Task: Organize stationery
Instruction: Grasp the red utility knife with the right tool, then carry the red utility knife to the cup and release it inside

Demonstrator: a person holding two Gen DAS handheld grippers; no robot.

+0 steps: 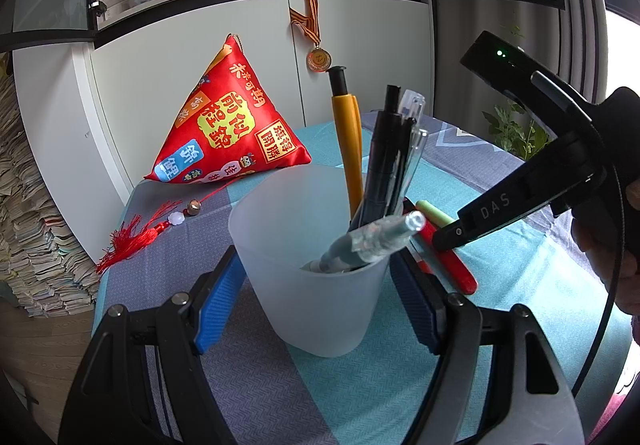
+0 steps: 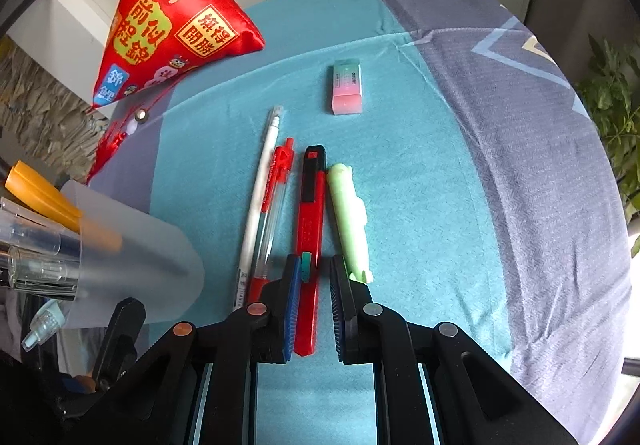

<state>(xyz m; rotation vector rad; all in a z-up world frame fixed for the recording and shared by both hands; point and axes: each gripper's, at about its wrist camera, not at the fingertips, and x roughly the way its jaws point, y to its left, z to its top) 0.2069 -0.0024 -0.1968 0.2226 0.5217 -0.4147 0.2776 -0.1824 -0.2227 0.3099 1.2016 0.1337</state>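
My left gripper (image 1: 318,251) is shut on a frosted plastic cup (image 1: 316,285), one blue pad on each side. In the cup stand an orange pen (image 1: 347,141), black pens (image 1: 386,157) and clear pens (image 1: 376,241). My right gripper (image 2: 316,259) points down with its jaws narrowly open, straddling the near end of a red utility knife (image 2: 310,205); cloth shows beside the right pad. Next to the knife lie a green highlighter (image 2: 348,217), a red pen (image 2: 274,213) and a white pen (image 2: 260,197). A pink eraser (image 2: 347,87) lies farther off. The left wrist view shows the right gripper (image 1: 440,241) over the knife (image 1: 452,261).
A red triangular pouch (image 1: 232,121) with a tassel (image 1: 136,237) sits at the back left of the teal and grey cloth (image 2: 440,185). A medal (image 1: 319,59) hangs on white cabinet doors behind. A plant (image 1: 516,133) stands beyond the table's right edge.
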